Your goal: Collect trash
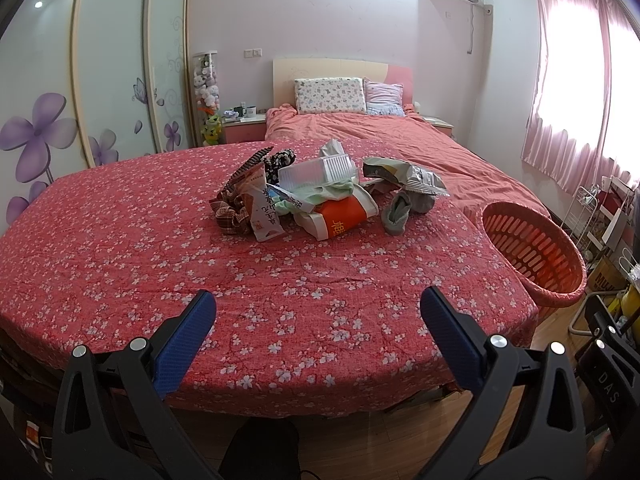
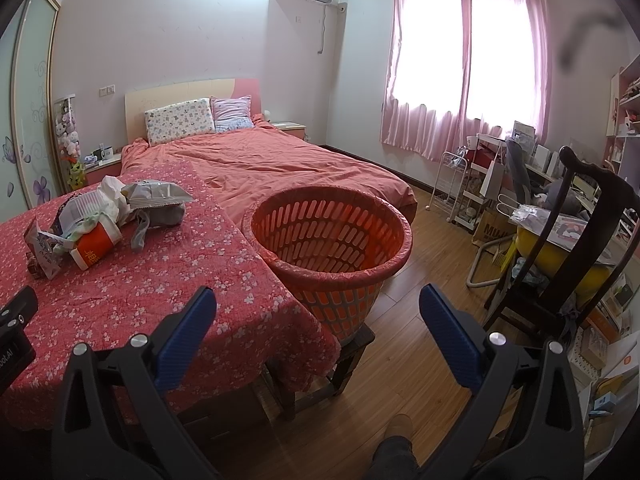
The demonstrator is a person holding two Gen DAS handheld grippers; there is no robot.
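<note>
A pile of trash lies on the red flowered cloth (image 1: 160,240): a clear plastic tray (image 1: 316,172), an orange and white packet (image 1: 340,220), a silver snack bag (image 1: 408,176), a white printed bag (image 1: 264,208) and grey socks (image 1: 400,208). The pile also shows in the right wrist view (image 2: 100,220). An orange slatted basket (image 2: 332,240) stands on a dark stool at the cloth's right edge; it also shows in the left wrist view (image 1: 532,252). My left gripper (image 1: 318,312) is open and empty, well short of the pile. My right gripper (image 2: 318,312) is open and empty, in front of the basket.
A bed with a pink duvet (image 2: 280,160) and pillows lies behind the table. A dark wooden chair (image 2: 568,240), a white rack (image 2: 456,184) and cluttered boxes stand at the right. Wardrobe doors (image 1: 112,60) are at the left. Wood floor (image 2: 424,280) lies between basket and chair.
</note>
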